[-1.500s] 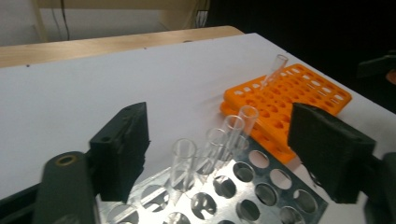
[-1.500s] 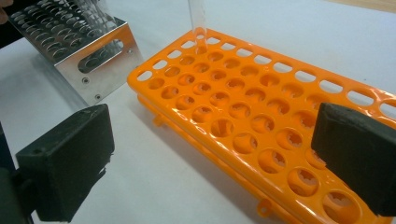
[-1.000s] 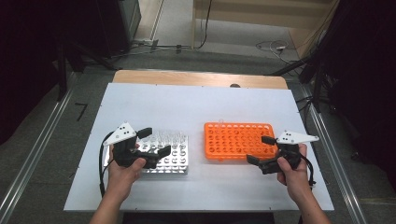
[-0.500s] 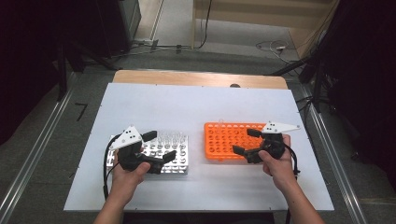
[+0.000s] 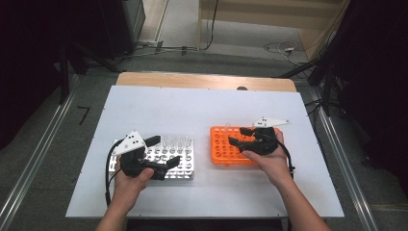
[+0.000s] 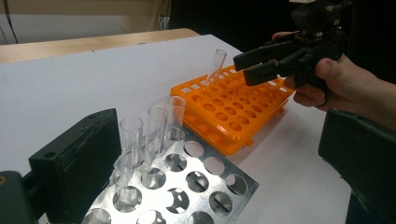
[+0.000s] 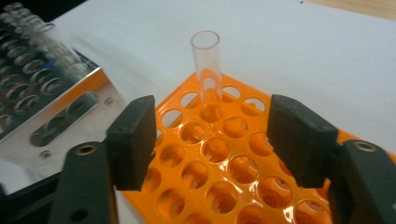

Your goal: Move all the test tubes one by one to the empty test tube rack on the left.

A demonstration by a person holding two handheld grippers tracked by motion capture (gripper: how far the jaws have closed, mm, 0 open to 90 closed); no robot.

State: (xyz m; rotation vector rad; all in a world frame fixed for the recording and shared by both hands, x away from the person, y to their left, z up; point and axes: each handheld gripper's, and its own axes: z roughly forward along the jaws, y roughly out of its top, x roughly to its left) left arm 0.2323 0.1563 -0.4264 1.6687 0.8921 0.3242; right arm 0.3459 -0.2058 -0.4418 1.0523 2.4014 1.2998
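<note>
step: right gripper (image 7: 210, 140) approaching tube (image 7: 208, 74) | jaws: half-open, just been closing, empty | tube: upright, far-left corner of orange rack (image 5: 219, 156) | advice: centre, close gently | left gripper (image 5: 161, 151): wide, empty, over metal rack (image 5: 185, 171)

Your left hand-held gripper (image 5: 162, 153) sits low near the counter's near-left edge, jaws set wide apart with nothing pressed between them, your forearm reaching in from the near edge. Your right hand-held gripper (image 5: 239, 135) points leftward toward the counter's middle, its jaws having just been closing, about half apart with nothing between the pads (image 7: 134, 135); your fingers (image 6: 306, 95) wrap its body.
</note>
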